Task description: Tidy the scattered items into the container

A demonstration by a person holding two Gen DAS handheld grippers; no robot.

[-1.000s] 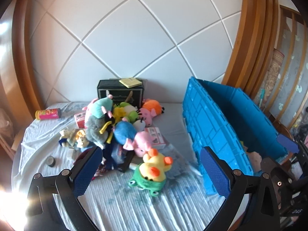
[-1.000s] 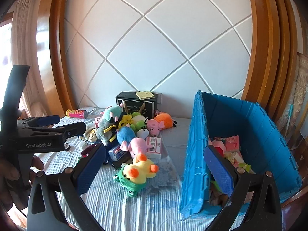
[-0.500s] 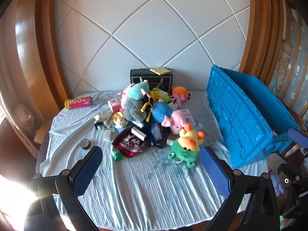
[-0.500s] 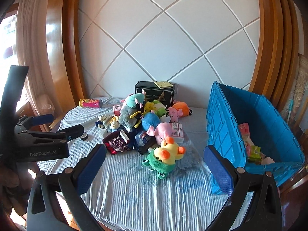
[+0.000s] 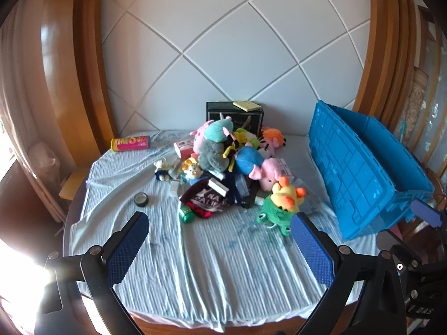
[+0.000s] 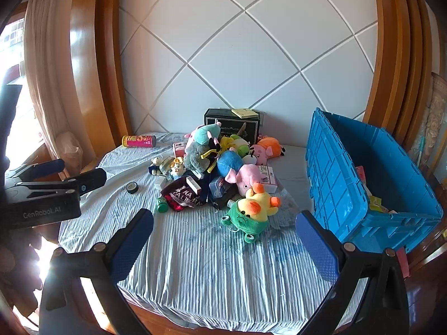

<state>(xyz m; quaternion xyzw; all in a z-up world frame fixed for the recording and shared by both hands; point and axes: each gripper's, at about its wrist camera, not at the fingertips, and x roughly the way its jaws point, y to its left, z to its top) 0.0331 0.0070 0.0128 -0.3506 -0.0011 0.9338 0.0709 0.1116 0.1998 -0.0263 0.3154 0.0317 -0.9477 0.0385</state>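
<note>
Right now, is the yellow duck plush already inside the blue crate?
No, the yellow duck plush lies on the cloth, left of the blue crate.

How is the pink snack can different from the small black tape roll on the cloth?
The pink snack can is a long tube lying on its side near the wall, while the black tape roll is a short ring lying flat, nearer the grippers. The pink snack can is bright pink and yellow; the black tape roll is dark. Both lie on the cloth, left of the toy pile, outside the blue crate.

You're looking at a wrinkled, matt cloth sheet [image 6: 212, 265], soft fuzzy plush toys [image 6: 223, 162], a ribbed hard-plastic blue crate [image 6: 335, 184], glossy varnished wood trim [image 6: 92, 55], and textured blue gripper pads [image 6: 134, 240].
</note>
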